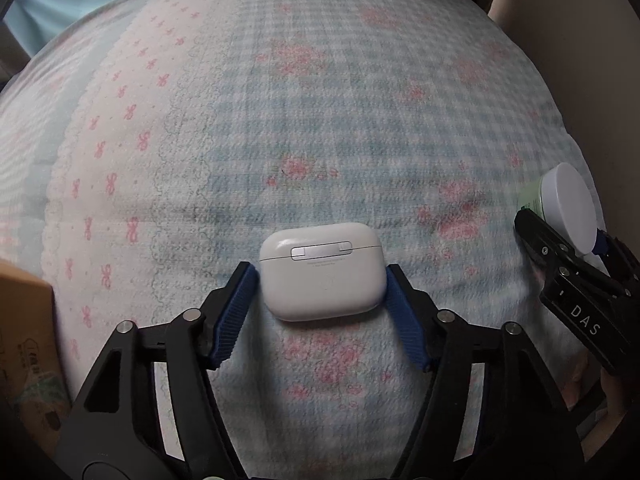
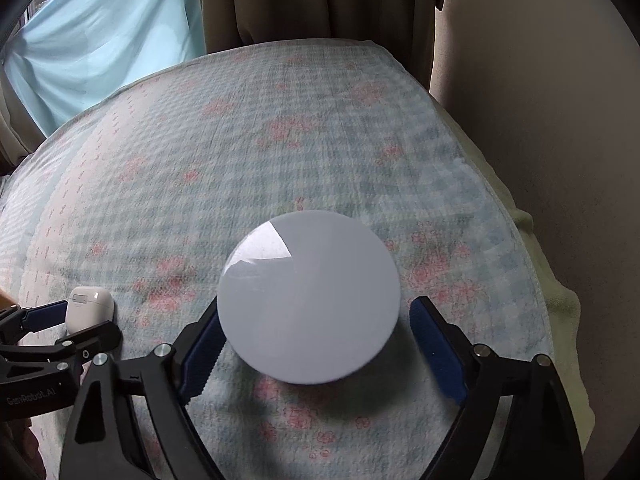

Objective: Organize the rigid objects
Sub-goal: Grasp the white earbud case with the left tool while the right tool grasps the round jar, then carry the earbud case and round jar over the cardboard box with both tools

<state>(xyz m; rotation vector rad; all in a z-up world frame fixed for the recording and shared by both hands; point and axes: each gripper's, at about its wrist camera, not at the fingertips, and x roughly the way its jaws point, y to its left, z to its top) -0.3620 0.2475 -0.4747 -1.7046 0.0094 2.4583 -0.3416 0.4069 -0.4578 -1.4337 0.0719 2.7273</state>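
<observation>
A white earbud case (image 1: 320,272) lies on the floral checked blanket (image 1: 320,120). My left gripper (image 1: 320,280) has its blue pads on both sides of the case, touching or nearly touching it. In the right wrist view the case (image 2: 90,306) shows at the far left between the left gripper's fingers (image 2: 96,330). A round jar with a white lid (image 2: 308,296) and green body (image 1: 532,196) stands at the blanket's right. My right gripper (image 2: 316,340) is open around the jar, with a gap at the right pad.
A cardboard box (image 1: 24,320) sits at the left edge. A beige wall (image 2: 540,120) runs along the right side of the bed. Brown curtains (image 2: 320,0) and a light blue cloth (image 2: 100,40) hang behind it.
</observation>
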